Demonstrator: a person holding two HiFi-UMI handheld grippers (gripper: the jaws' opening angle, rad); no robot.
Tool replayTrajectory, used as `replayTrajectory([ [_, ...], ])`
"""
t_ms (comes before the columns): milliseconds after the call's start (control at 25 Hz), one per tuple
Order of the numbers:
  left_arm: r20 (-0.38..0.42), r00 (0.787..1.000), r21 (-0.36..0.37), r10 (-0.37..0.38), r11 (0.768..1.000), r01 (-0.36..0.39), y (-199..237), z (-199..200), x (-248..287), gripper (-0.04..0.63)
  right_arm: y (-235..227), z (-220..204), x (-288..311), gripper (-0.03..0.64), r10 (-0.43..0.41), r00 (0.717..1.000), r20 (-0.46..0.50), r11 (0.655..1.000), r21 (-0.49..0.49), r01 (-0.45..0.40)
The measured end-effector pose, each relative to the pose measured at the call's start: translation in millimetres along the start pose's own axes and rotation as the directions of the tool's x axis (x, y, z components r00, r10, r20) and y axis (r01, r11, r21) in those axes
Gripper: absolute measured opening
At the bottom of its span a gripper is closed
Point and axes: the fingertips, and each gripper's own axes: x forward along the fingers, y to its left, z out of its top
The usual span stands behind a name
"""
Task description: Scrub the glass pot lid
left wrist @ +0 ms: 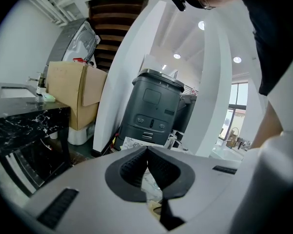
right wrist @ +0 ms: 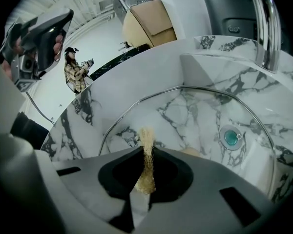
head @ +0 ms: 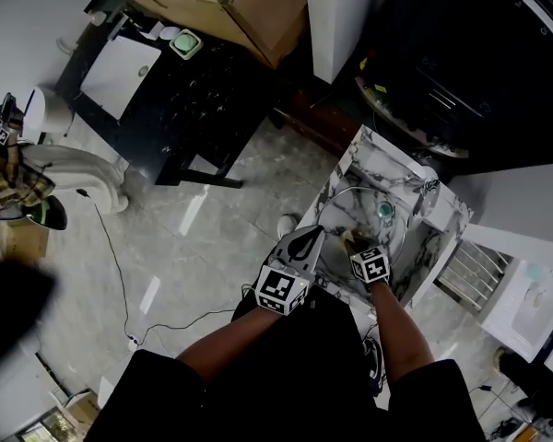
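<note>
Clamping a scrubber (right wrist: 146,167), your right gripper (right wrist: 147,152) sits over the lid (right wrist: 195,116) in the sink (right wrist: 210,65); your left gripper (left wrist: 147,151) has fingers together, empty.

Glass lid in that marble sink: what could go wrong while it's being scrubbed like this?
1. The glass lid lies loose in the marble sink, and the left gripper, jaws together and empty, is up off it. Nothing steadies the lid, so a firm push might slide it against the stone.
2. The right gripper pinches the scrub pad as a thin strip; it could slip out under pressure.
</note>
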Motion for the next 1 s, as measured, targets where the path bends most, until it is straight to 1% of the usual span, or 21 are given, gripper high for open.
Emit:
replayTrajectory([
  [240, 0.025, 1.0, -0.013, -0.01, 1.0, 0.011, -1, 12, 1, 0.015, -3, 17, 10, 0.052, 0.005, 1.0, 0.017, 1.0, -0.01, -0.005],
  [440, 0.021, 1.0, -0.025, -0.014, 1.0, 0.015, 1, 13, -1, 0.015, 0, 35, 21, 0.052, 0.006, 1.0, 0.025, 0.999, -0.053, -0.005],
  [720, 0.007, 1.0, -0.039, -0.029, 0.999, 0.029, -4, 8, 0, 0.015, -9, 55, 29, 0.054, 0.003, 1.0, 0.029, 0.995, -0.1, 0.0],
  [1000, -0.005, 0.999, -0.037, -0.049, 0.998, 0.048, -6, 6, 3, 0.015, -30, 73, 30, 0.054, -0.049, 0.997, 0.066, 0.997, -0.055, 0.052],
])
